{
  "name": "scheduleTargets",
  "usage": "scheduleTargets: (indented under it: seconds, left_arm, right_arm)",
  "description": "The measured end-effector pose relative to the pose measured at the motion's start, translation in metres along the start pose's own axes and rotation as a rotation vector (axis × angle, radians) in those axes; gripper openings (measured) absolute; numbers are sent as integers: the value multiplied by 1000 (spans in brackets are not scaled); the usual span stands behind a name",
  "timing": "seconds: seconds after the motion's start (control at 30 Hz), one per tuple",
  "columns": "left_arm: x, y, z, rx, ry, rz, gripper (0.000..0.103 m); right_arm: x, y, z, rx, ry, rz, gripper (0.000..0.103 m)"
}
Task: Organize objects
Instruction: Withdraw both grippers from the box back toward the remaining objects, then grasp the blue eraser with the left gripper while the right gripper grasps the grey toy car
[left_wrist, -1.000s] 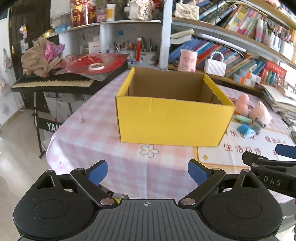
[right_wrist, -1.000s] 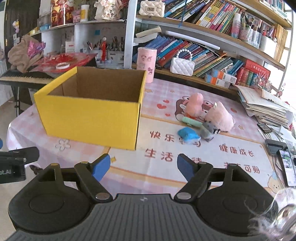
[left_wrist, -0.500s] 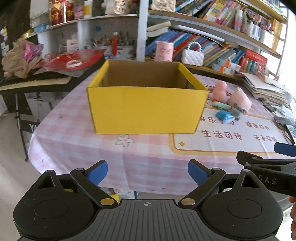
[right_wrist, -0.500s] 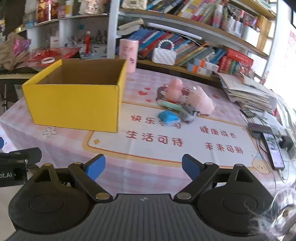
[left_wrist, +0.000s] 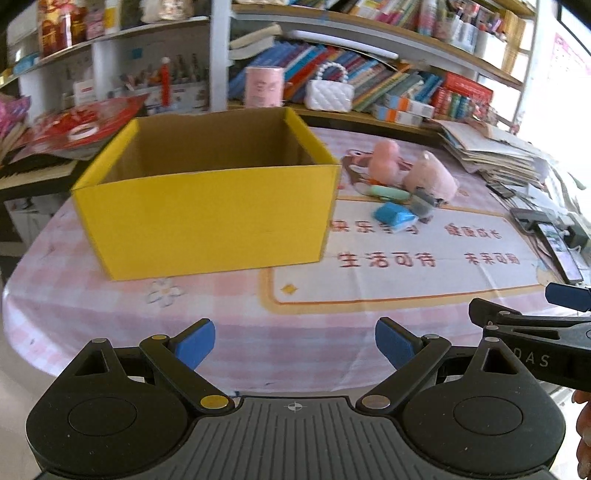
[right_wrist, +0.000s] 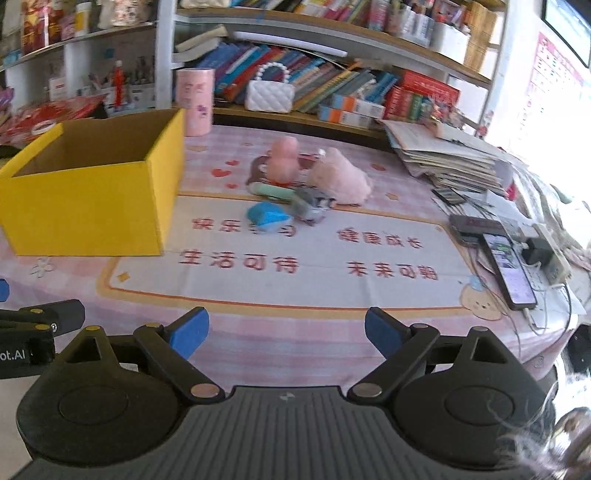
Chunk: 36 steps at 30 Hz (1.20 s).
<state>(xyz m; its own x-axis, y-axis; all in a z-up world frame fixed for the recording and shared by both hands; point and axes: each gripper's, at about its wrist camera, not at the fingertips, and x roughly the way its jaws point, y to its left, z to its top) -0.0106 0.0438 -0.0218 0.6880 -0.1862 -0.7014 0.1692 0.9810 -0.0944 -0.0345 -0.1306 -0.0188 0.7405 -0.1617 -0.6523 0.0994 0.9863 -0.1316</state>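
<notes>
Yellow box (left_wrist: 207, 218) — seemingly empty — stands beside small toys (right_wrist: 295, 192) on the table (right_wrist: 332, 332).

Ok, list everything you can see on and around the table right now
Box: one, yellow, open-topped, table's left.
Plush toys: two, pink, table centre.
Small toys: blue, green, grey, in front of the plush toys.
Tin: one, pink, behind box.
Handbag: one, white, shelf.
Phone: one, dark, table's right edge.
Paper stack: one, back right.
Left hand-held gripper: open, empty.
Right hand-held gripper: open, empty.
</notes>
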Motion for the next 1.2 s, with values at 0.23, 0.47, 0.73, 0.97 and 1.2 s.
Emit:
scheduleTargets:
  seconds: [0.23, 0.47, 0.73, 0.97, 1.2]
  left_arm:
    - [16, -23, 15, 17, 3, -15, 95]
    - [31, -45, 27, 3, 11, -7, 95]
    - [51, -72, 37, -18, 21, 16, 95]
    - [69, -93, 45, -46, 26, 61, 95]
    - [85, -109, 49, -77, 51, 115, 95]
  right_arm:
    - [13, -28, 8, 22, 9, -19, 92]
    - [30, -52, 20, 15, 13, 0, 92]
    - [56, -81, 34, 4, 23, 58, 92]
    - [86, -105, 49, -8, 24, 147, 90]
    - [120, -117, 62, -29, 39, 253, 86]
